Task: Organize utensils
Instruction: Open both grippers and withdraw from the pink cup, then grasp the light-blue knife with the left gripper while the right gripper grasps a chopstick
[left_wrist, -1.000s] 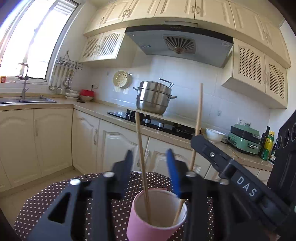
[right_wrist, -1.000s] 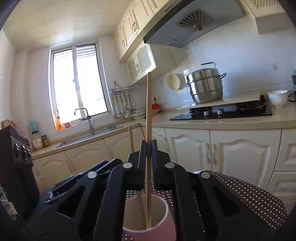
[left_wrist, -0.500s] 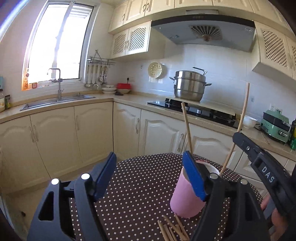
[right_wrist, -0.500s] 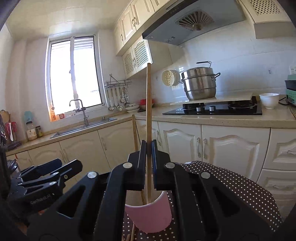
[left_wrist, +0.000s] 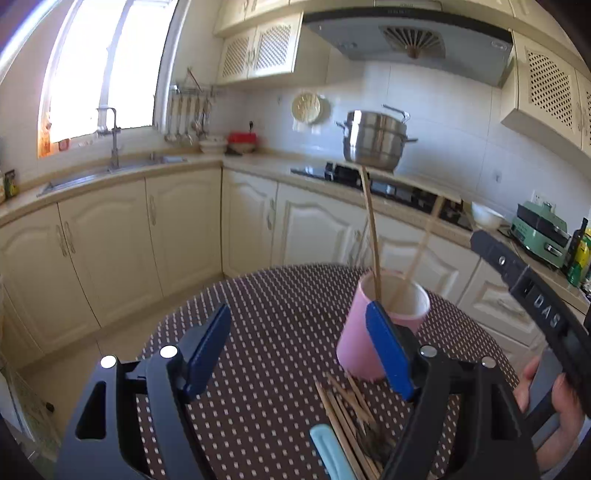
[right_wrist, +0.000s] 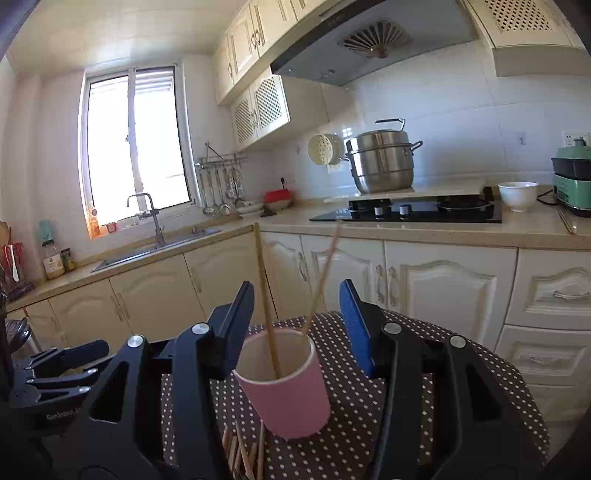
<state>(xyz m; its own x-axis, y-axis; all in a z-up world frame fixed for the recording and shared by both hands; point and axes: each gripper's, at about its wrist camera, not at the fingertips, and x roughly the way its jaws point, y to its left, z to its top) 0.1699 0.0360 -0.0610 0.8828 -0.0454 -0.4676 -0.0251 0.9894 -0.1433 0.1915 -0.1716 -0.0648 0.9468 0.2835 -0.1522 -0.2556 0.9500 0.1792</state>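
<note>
Two wooden chopsticks (right_wrist: 266, 295) are standing in a pink cup (right_wrist: 291, 391) on a round table covered in a brown, white-dotted cloth (right_wrist: 424, 369), in a cream-coloured kitchen.

In the right wrist view, the right gripper (right_wrist: 295, 317) is filling the lower half of the frame, its jaws opening and pinching nothing. The cup is sitting low in the centre, between the two black fingers, and neither blue pad is touching it. One chopstick is leaning toward the upper left, the other (right_wrist: 325, 273) toward the upper right; both are rising through the gap between the jaws. Loose wooden chopsticks (right_wrist: 243, 454) are lying on the cloth at the bottom, just left of the cup's base.

In the left wrist view, the left gripper (left_wrist: 295, 347) is standing spread wide and empty. The cup (left_wrist: 384, 325) is sitting right of centre, partly behind the right-hand blue pad; whether they are touching cannot be told. The loose chopsticks (left_wrist: 347, 417) and a light blue handle (left_wrist: 328, 450) are lying at the bottom centre. A hand (left_wrist: 550, 402) is gripping the other tool at the right edge.
</note>
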